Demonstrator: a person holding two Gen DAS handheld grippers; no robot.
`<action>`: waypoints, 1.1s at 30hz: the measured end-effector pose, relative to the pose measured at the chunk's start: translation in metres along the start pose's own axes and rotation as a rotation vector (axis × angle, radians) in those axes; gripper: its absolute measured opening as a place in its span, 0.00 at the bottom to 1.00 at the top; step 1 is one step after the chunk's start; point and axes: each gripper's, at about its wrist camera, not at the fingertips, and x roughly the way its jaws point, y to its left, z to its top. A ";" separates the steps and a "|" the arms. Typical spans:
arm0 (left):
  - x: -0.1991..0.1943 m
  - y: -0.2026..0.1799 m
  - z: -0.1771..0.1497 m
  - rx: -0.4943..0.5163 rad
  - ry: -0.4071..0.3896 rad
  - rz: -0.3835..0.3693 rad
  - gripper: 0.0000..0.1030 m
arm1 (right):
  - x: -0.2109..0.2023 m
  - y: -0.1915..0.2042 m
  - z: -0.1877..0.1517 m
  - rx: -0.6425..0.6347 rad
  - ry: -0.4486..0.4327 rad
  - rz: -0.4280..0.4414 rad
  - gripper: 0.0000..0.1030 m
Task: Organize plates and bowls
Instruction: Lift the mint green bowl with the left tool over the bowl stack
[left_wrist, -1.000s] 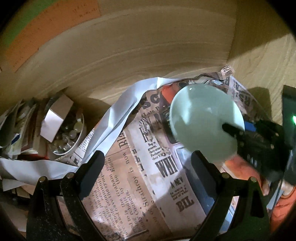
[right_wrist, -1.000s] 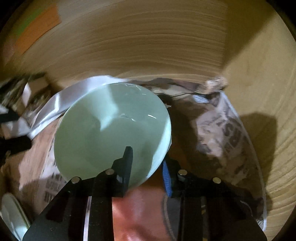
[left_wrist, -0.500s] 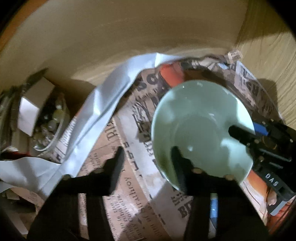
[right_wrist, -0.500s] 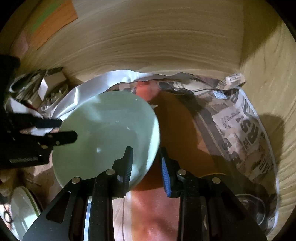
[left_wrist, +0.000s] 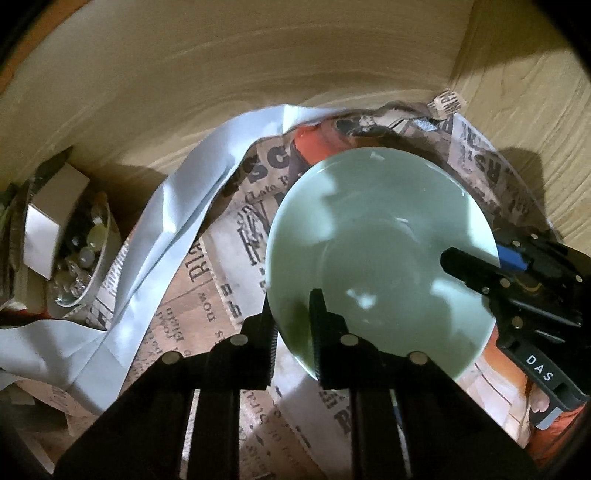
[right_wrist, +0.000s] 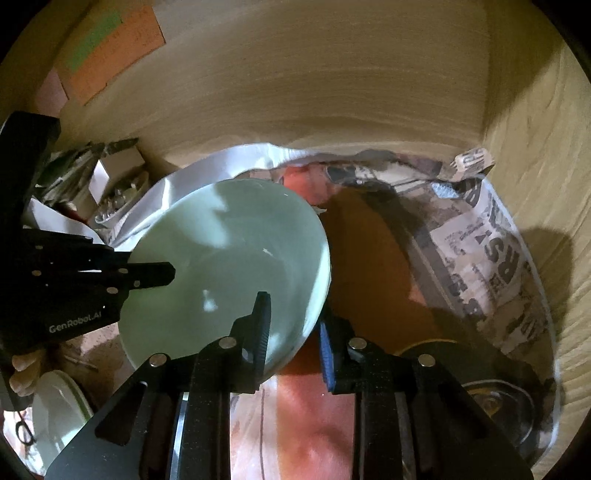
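Your left tool (left_wrist: 291, 314) is clenched on the near rim of the pale green bowl (left_wrist: 380, 254): one finger lies inside the bowl, the other outside against its wall, and the rim sits pinched between them. Your right tool (right_wrist: 293, 325) grips the same bowl (right_wrist: 229, 266) at another part of the rim, its black finger inside and its blue-padded finger outside; its jaws are closing further on the rim. So both tools hold one bowl, from two sides.

In the left wrist view your right tool comes in from the right edge (left_wrist: 491, 266), its finger lying across the bowl's inner wall. In the right wrist view your left tool enters from the left (right_wrist: 147, 275), its tip resting inside the bowl.

The bowl is tilted, its opening turned toward the cameras, and it hangs above a sheet of printed newspaper (left_wrist: 236, 258) that lines the floor of a wooden compartment (left_wrist: 258, 74). Whether its underside touches the paper, you cannot tell. A crumpled white strip (left_wrist: 166, 229) lies across the newspaper to the bowl's left. Farther left stands a glass dish (left_wrist: 85, 254) filled with small round bits, with a small white box (left_wrist: 48, 229) resting on it. At the lower left of the right wrist view lies a white plate with a green rim (right_wrist: 59, 410), well apart from the bowl.
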 end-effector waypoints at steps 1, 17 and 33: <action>-0.005 0.000 -0.001 0.002 -0.012 0.002 0.15 | -0.003 0.001 0.001 -0.002 -0.006 -0.005 0.21; -0.068 0.000 -0.028 0.013 -0.151 -0.025 0.15 | -0.056 0.022 0.005 -0.015 -0.130 -0.032 0.21; -0.122 0.026 -0.087 -0.054 -0.264 -0.006 0.15 | -0.090 0.080 -0.012 -0.089 -0.189 -0.008 0.21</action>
